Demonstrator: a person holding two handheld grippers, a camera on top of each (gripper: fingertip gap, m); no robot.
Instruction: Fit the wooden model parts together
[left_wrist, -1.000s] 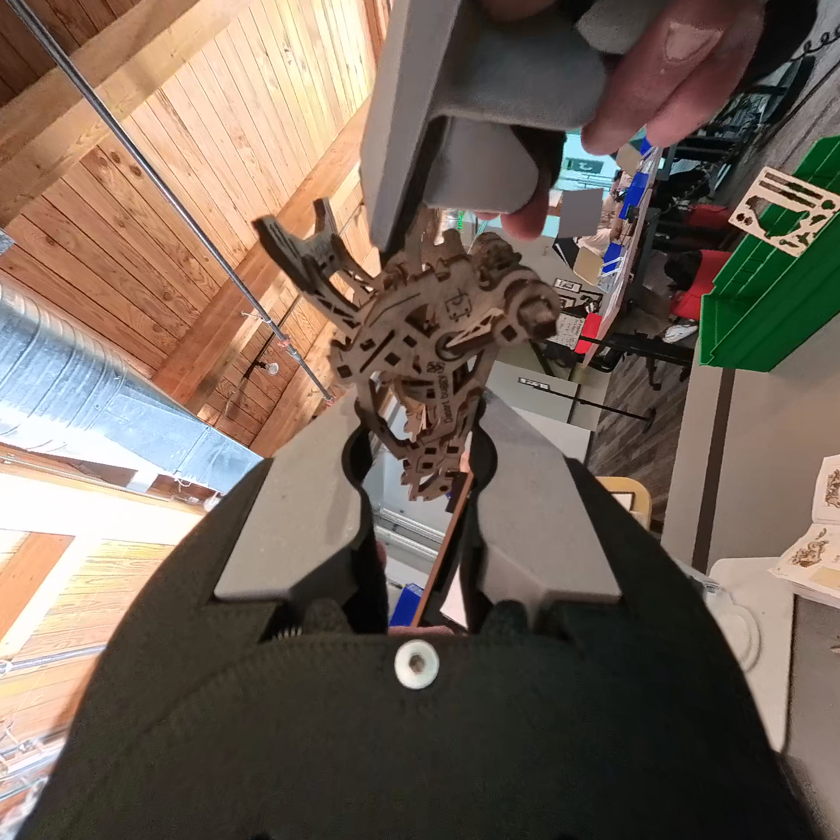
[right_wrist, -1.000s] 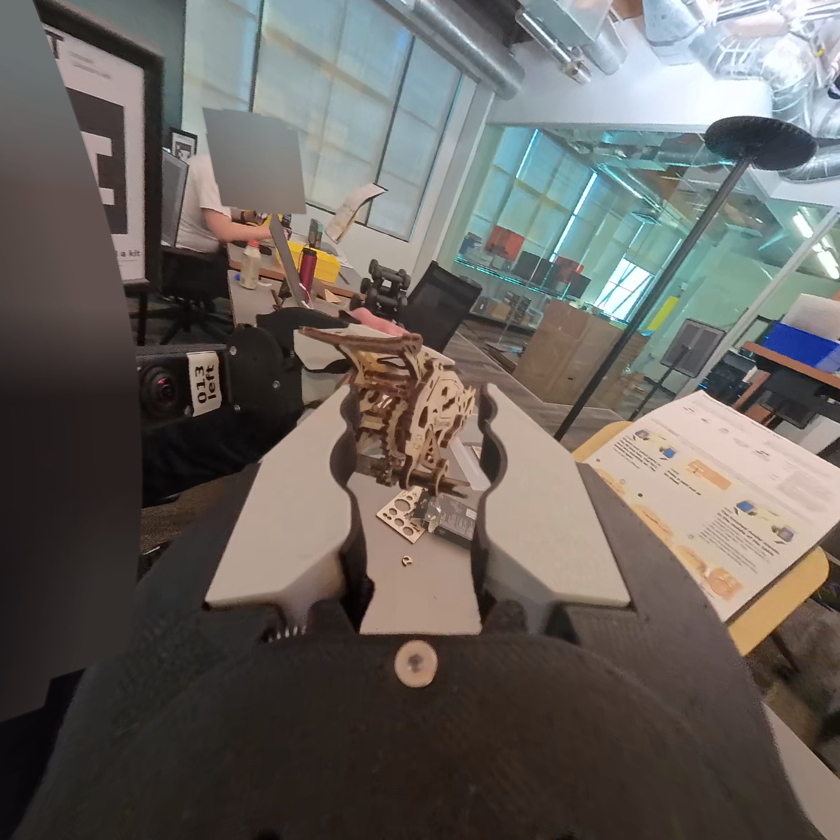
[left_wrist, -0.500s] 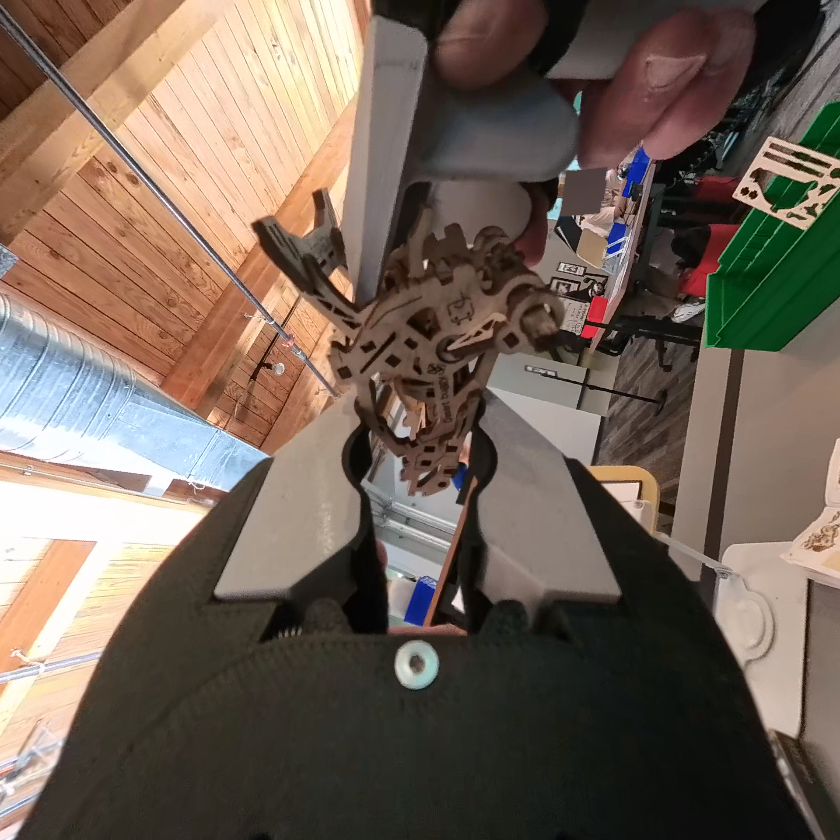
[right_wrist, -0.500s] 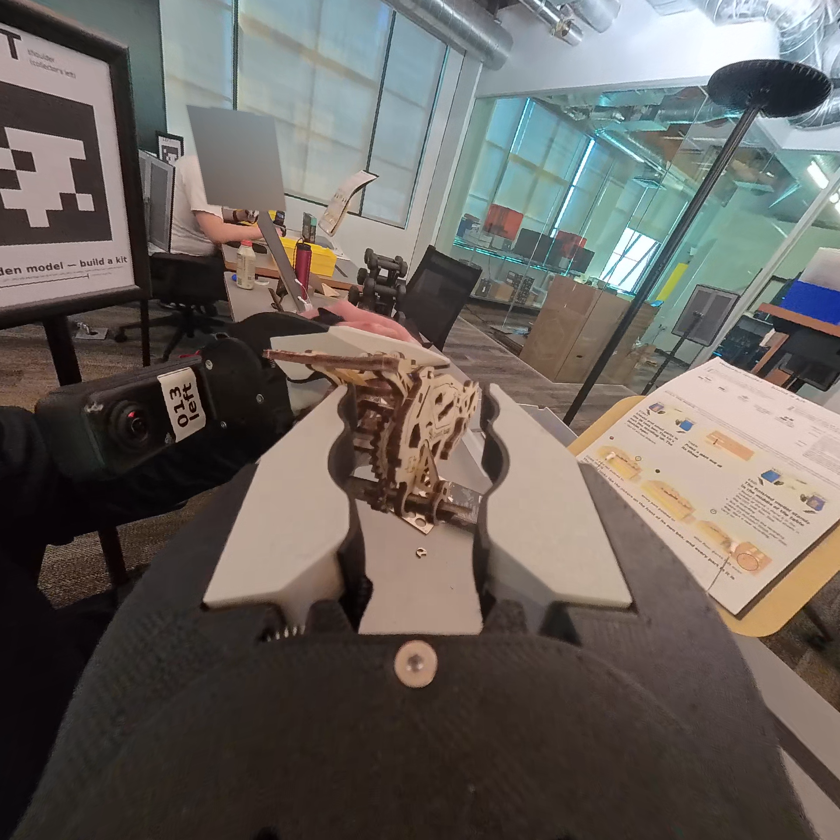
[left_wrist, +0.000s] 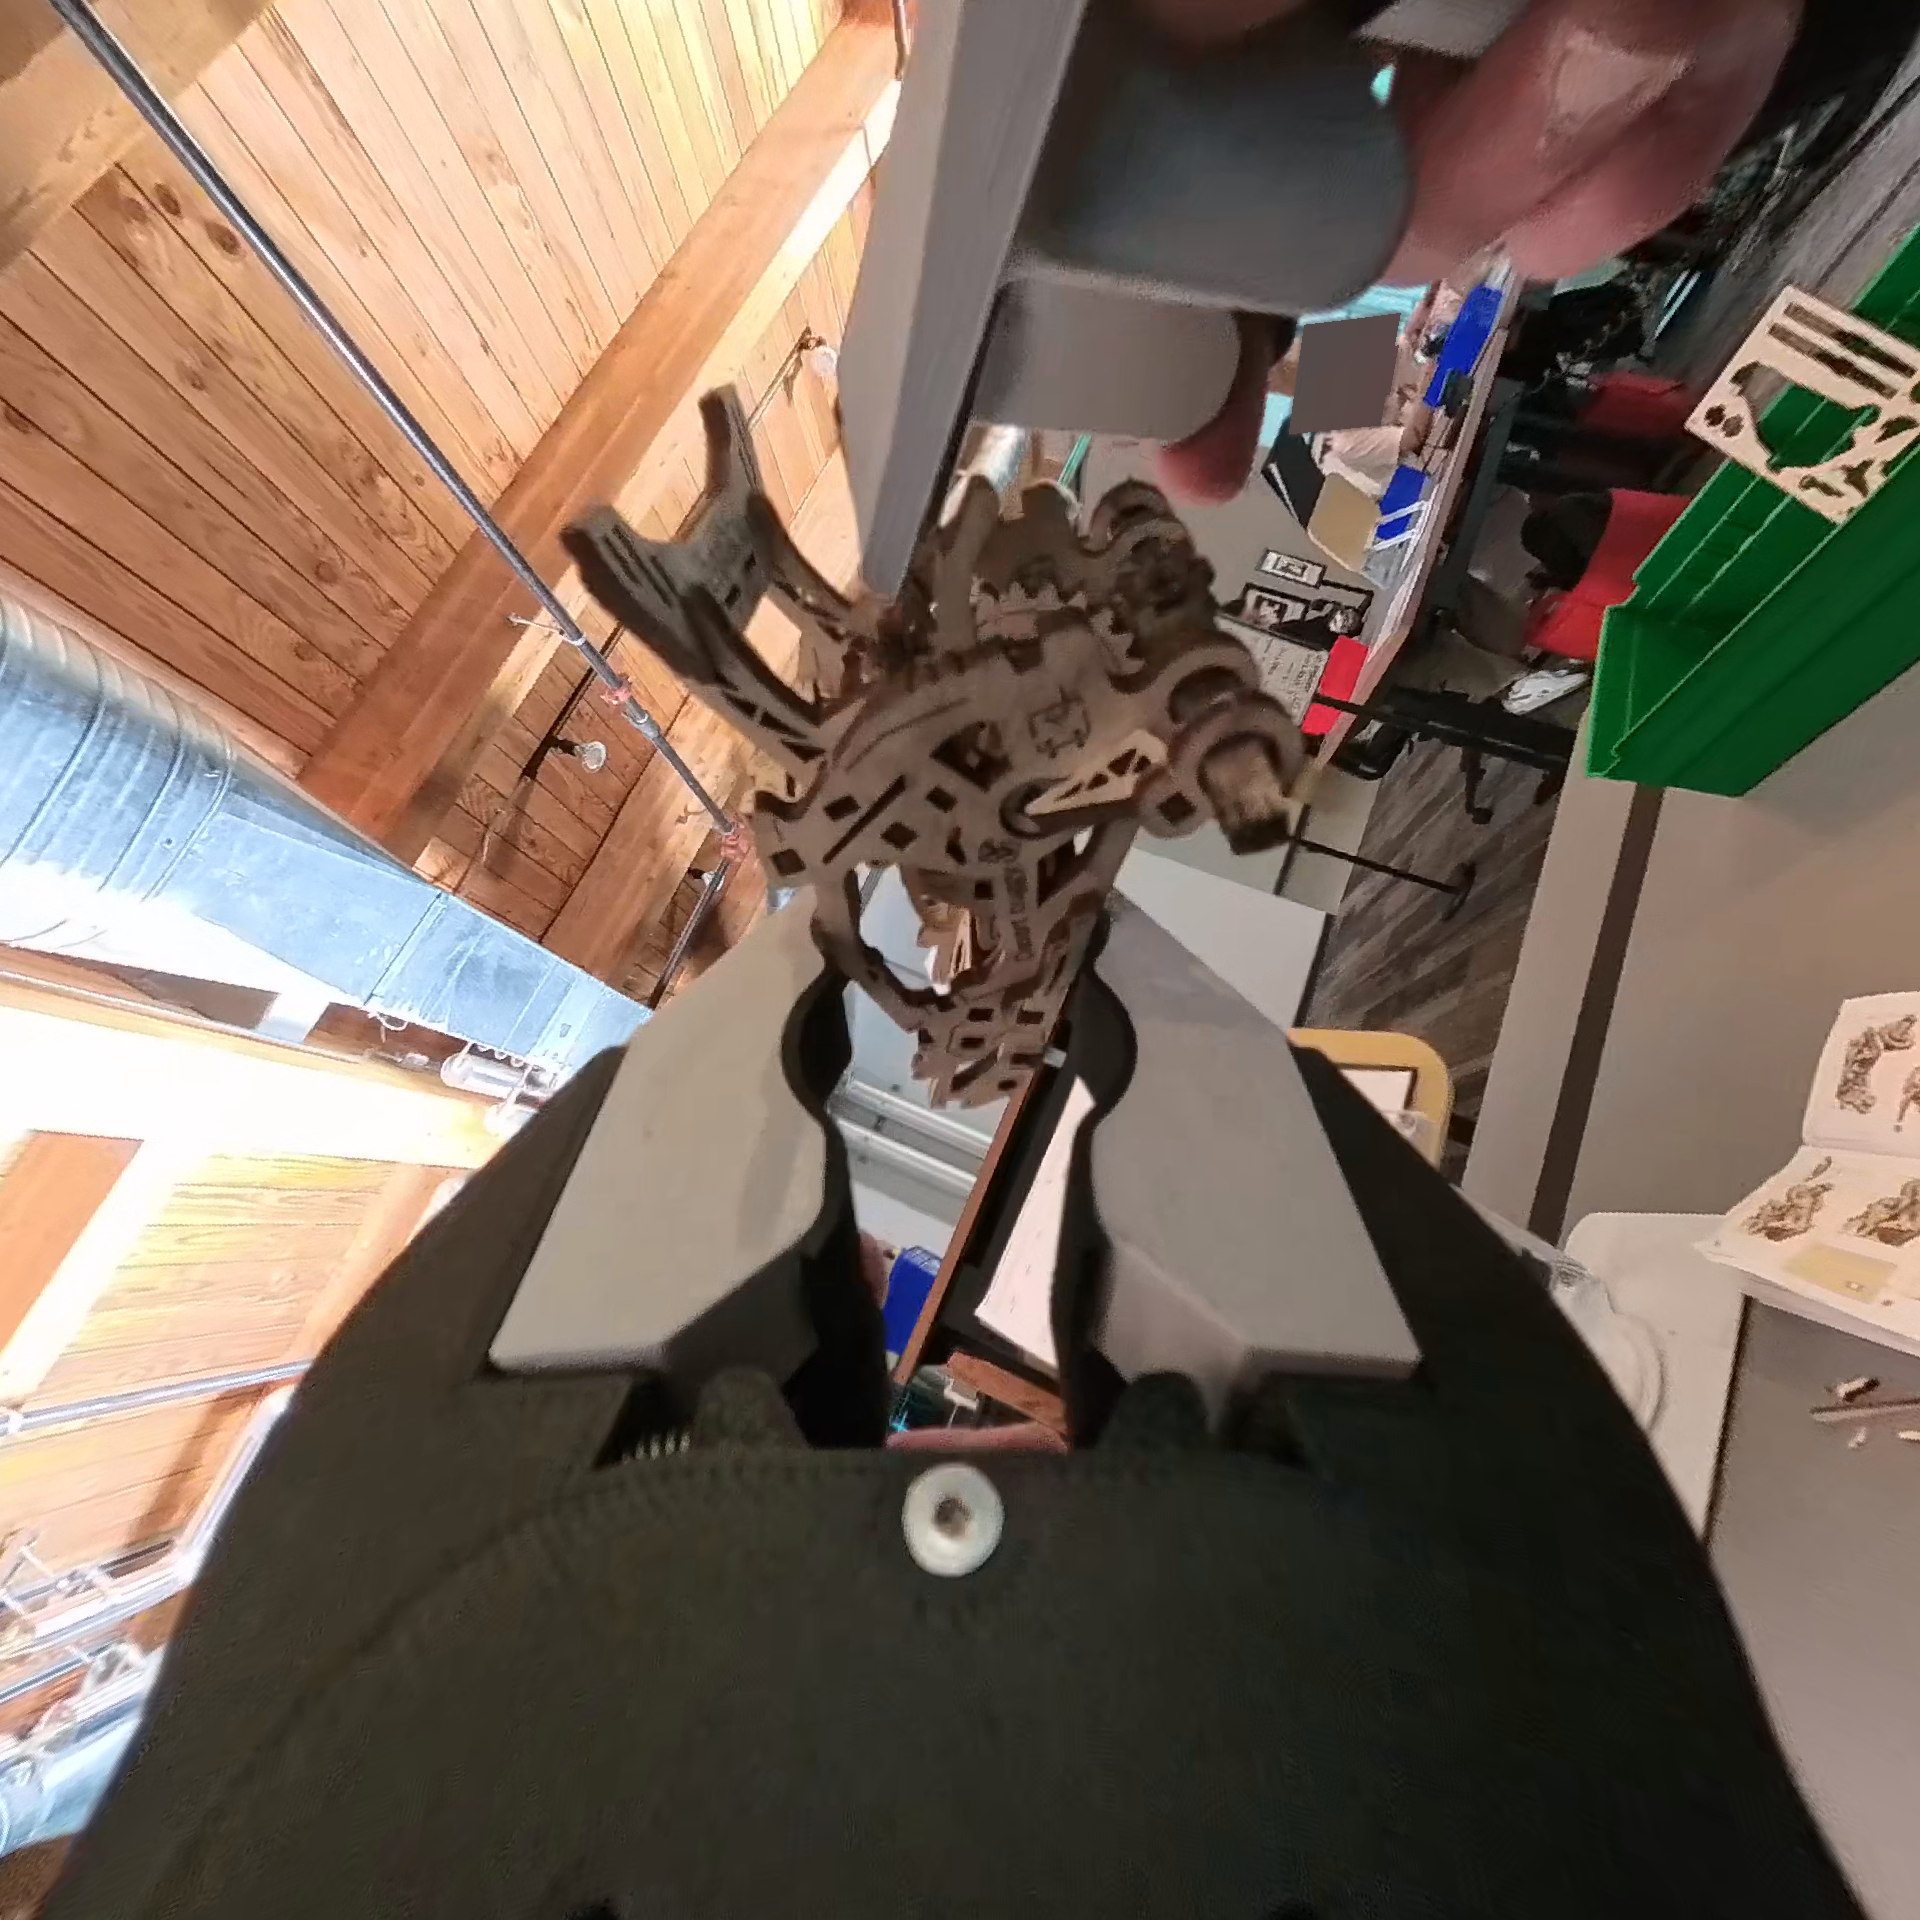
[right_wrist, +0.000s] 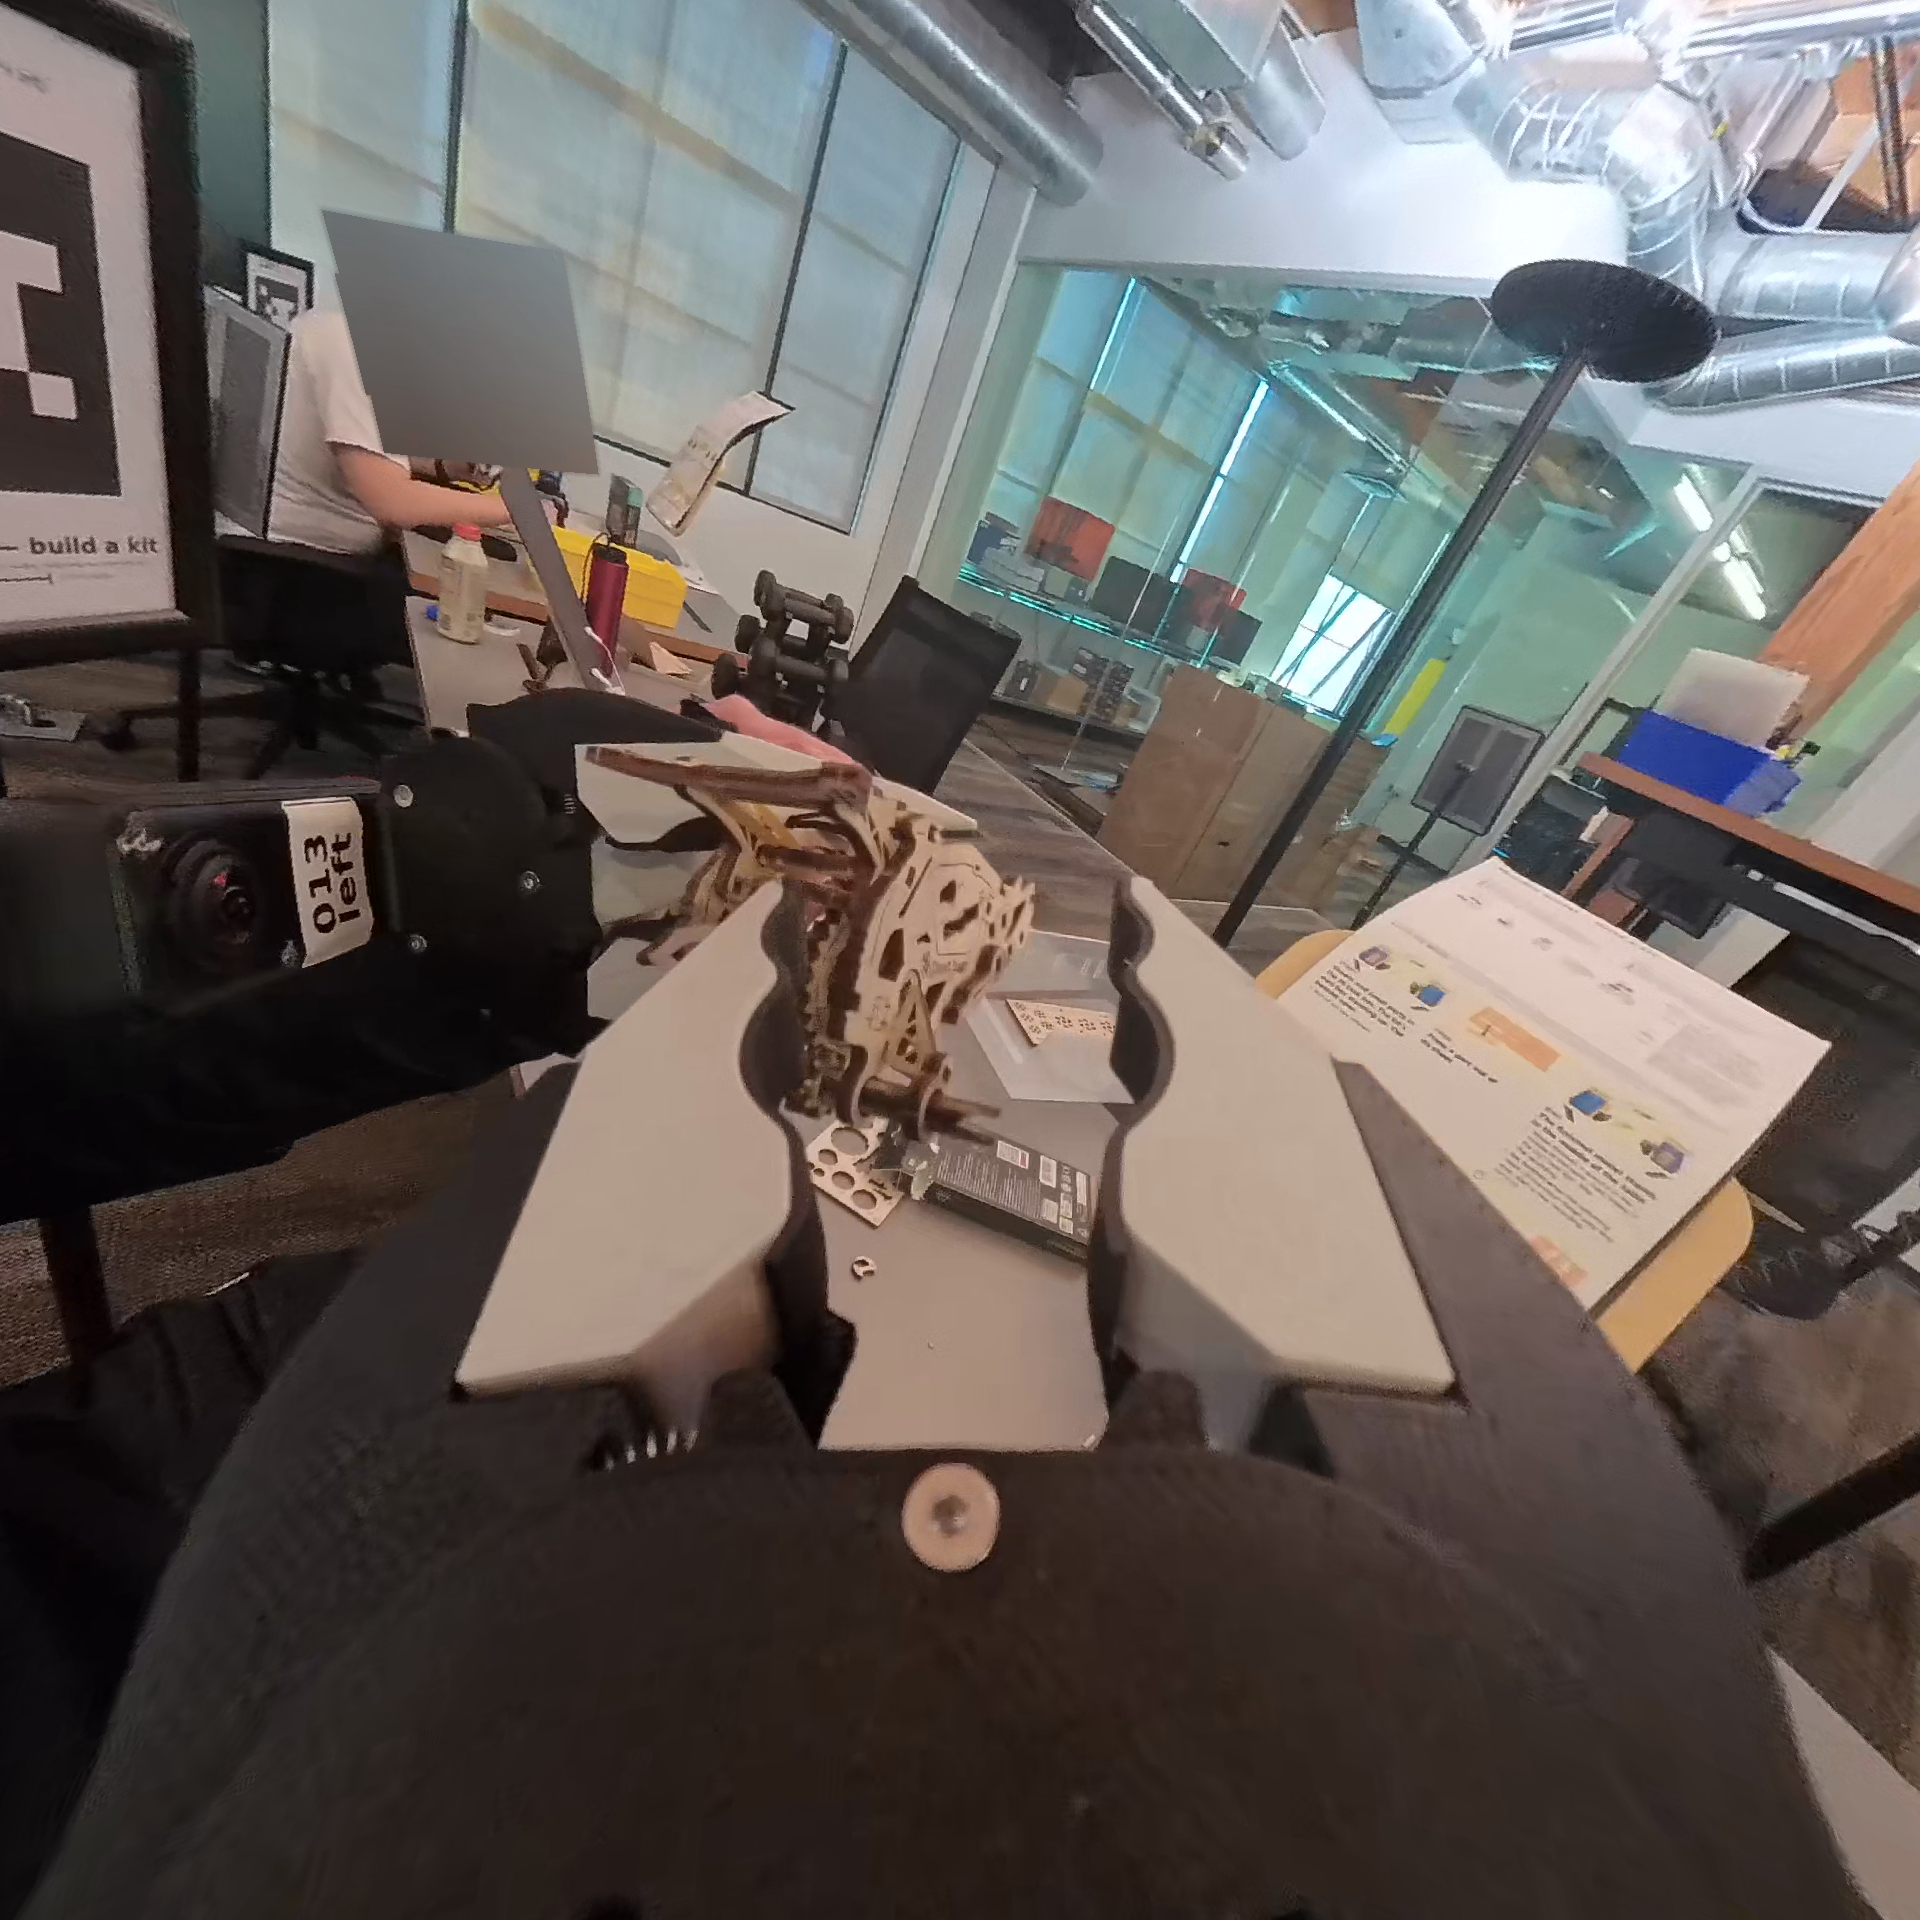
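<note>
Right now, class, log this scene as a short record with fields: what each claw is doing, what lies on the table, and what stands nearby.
left claw: shut on the wooden model, held up in the air
right claw: open; right pad clear of the model
table: punched wooden sheet, dark flat box
right of table: open instruction booklet
background: seated person at a desk

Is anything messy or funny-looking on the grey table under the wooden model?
A little messy. A punched-out wooden sheet and a black box lie crookedly on the table, with one tiny loose bit lying apart from them. Nothing looks broken.
</note>
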